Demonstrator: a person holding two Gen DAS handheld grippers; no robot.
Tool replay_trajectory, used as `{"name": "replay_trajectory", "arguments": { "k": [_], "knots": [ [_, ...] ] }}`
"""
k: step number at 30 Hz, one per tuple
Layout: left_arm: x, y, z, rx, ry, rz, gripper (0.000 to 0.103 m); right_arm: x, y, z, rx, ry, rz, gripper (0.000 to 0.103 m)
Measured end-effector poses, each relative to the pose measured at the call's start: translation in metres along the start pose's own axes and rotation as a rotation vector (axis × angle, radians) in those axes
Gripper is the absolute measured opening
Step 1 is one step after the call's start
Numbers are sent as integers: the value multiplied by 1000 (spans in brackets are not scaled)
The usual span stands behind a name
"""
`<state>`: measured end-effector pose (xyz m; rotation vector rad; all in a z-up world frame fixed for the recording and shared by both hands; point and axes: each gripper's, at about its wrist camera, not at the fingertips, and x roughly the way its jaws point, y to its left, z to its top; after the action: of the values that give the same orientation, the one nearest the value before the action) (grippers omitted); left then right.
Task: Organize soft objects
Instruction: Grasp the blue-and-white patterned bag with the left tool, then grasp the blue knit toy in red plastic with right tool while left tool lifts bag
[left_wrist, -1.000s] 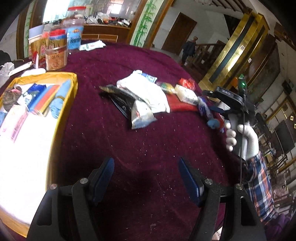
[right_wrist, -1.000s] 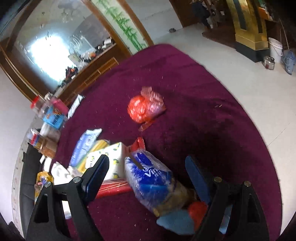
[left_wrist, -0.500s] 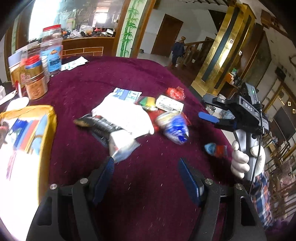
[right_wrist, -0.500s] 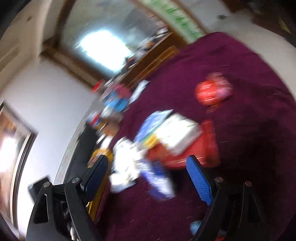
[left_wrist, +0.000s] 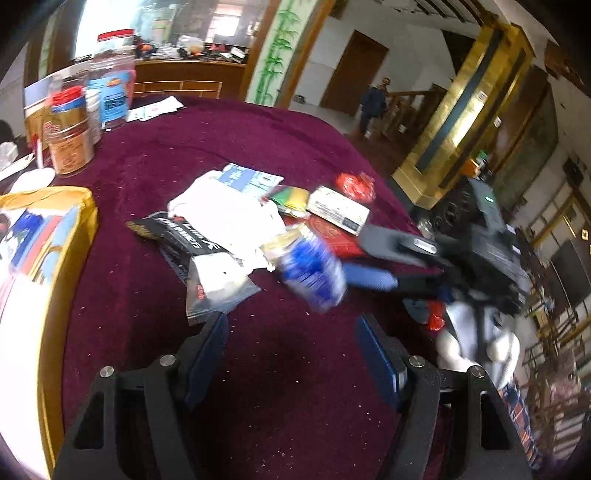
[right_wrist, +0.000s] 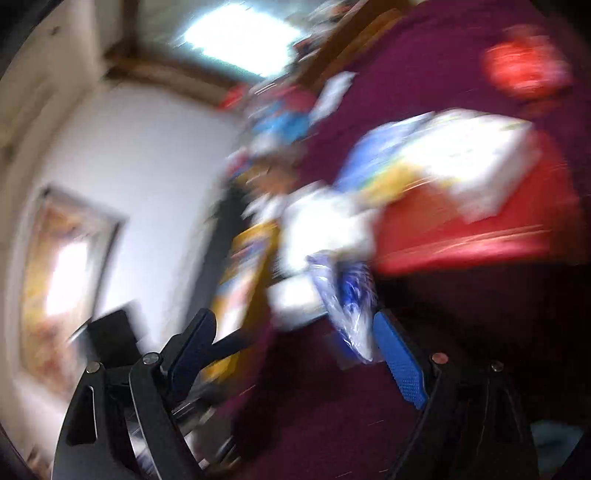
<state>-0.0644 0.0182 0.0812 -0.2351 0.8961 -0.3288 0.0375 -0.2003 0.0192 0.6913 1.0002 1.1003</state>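
Tablecloth (left_wrist: 221, 140) maroon velvety cloth, matt, lint-specked. Blue-white pack (left_wrist: 314, 273) glossy crinkly plastic film. Tray (left_wrist: 79, 236) shiny gold rim. Gripper pads (left_wrist: 376, 354) blue textured rubber, black matt plastic arms.

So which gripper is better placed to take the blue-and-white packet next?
The right gripper, I'd say: its open fingers already flank the blue-and-white packet, though its view is blurred. The left gripper is open too, but sits back over bare cloth.

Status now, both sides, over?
Left hand-held gripper open, empty. Right hand-held gripper open, blue packet at its fingers, grip unclear. Pile close behind.
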Motion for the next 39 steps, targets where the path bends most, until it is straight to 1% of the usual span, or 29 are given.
{"name": "replay_trajectory", "arguments": {
  "k": [2,3,7,9,12,15,16,19,22,23,24,25,26,27,31,35,39],
  "knots": [
    [-3,-1,1,-5,-9,7,75,-11,16,-2,-69,-46,-14,87],
    [-4,-4,1,4,-11,14,75,-20,18,-1,-73,-87,-40,88],
    [13,-24,-1,91,18,37,75,-42,2,6,17,-188,-130,89],
    [27,-31,-3,127,47,44,75,-52,-1,9,37,-236,-167,89],
    [53,-35,-5,140,94,49,75,-65,-3,8,33,-304,-206,89],
    [76,-32,2,161,100,133,75,-67,-7,4,35,-334,-225,89],
    [81,-31,5,167,100,151,75,-68,-9,5,39,-339,-230,89],
    [95,-28,9,184,94,211,79,-70,-10,3,43,-340,-249,89],
    [105,-25,8,187,84,221,79,-71,-11,1,37,-352,-271,89],
    [106,-23,8,187,77,216,76,-71,-11,1,35,-358,-277,89],
    [106,-22,9,187,68,211,56,-70,-11,1,33,-362,-283,89],
    [104,-20,10,192,61,223,49,-71,-12,1,33,-365,-290,89],
    [103,-18,11,188,64,212,49,-70,-13,1,36,-366,-296,89],
    [99,-11,13,154,65,166,49,-70,-14,1,41,-366,-299,89],
    [77,1,13,102,39,112,49,-68,-17,2,45,-357,-316,89],
    [41,10,7,56,-1,16,50,-65,-17,2,35,-339,-311,89],
    [2,14,-1,67,-54,-8,50,-59,-19,3,29,-319,-334,89]
  ]
}}
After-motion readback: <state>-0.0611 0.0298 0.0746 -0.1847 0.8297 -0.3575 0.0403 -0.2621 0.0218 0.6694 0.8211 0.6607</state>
